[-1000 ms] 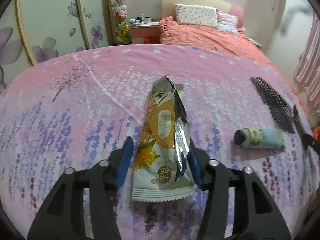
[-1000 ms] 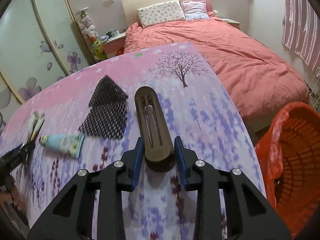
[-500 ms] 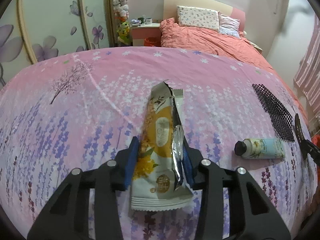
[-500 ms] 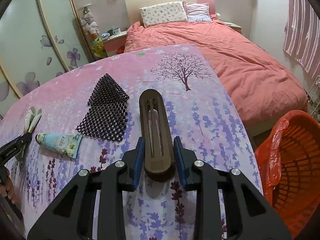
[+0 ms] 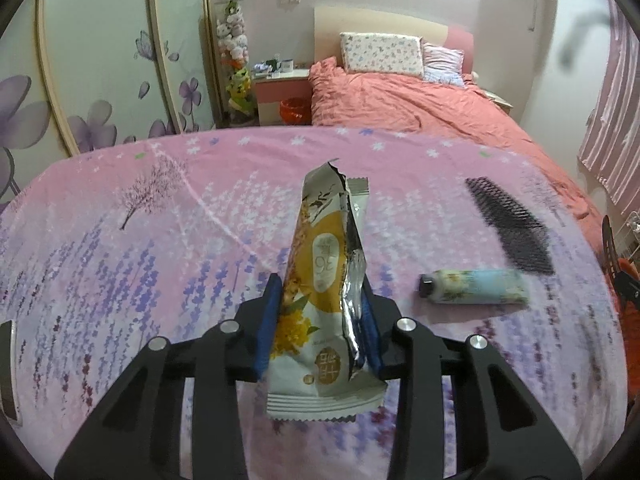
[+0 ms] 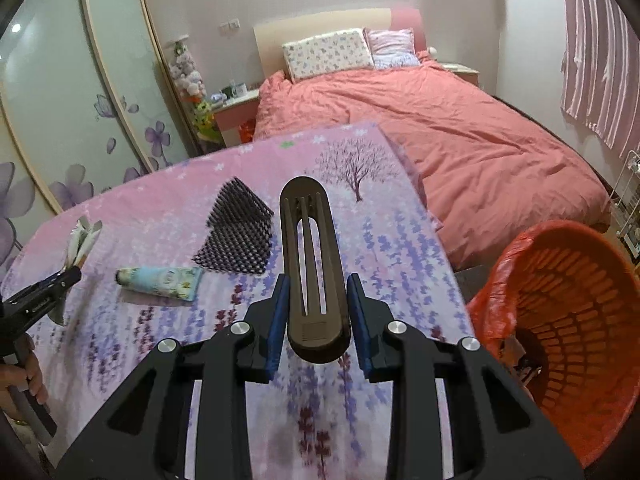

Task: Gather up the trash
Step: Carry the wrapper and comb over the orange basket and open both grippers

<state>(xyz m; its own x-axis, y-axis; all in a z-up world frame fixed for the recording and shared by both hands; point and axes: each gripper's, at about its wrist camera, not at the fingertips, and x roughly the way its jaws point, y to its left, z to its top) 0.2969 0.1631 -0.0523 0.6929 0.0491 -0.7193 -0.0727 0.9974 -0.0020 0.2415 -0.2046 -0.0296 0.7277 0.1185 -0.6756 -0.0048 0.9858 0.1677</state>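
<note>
My left gripper (image 5: 320, 320) is shut on a torn yellow and white snack wrapper (image 5: 324, 280) and holds it above the pink flowered tablecloth (image 5: 160, 240). The same wrapper shows at the left of the right wrist view (image 6: 82, 236). My right gripper (image 6: 316, 316) is shut on a long dark brown slotted plastic piece (image 6: 310, 256), held above the table. An orange trash basket (image 6: 560, 320) lined with a red bag stands on the floor past the table's right edge.
A pale blue tube (image 5: 474, 286) with a black cap and a black mesh mat (image 5: 508, 224) lie on the table, also in the right wrist view (image 6: 160, 280) (image 6: 236, 232). A bed (image 6: 460, 140) with a salmon quilt stands beyond the table.
My left gripper closed on the snack wrapper and lifted it off the table. My right gripper kept hold of the brown piece and rose a little, with the basket more in view.
</note>
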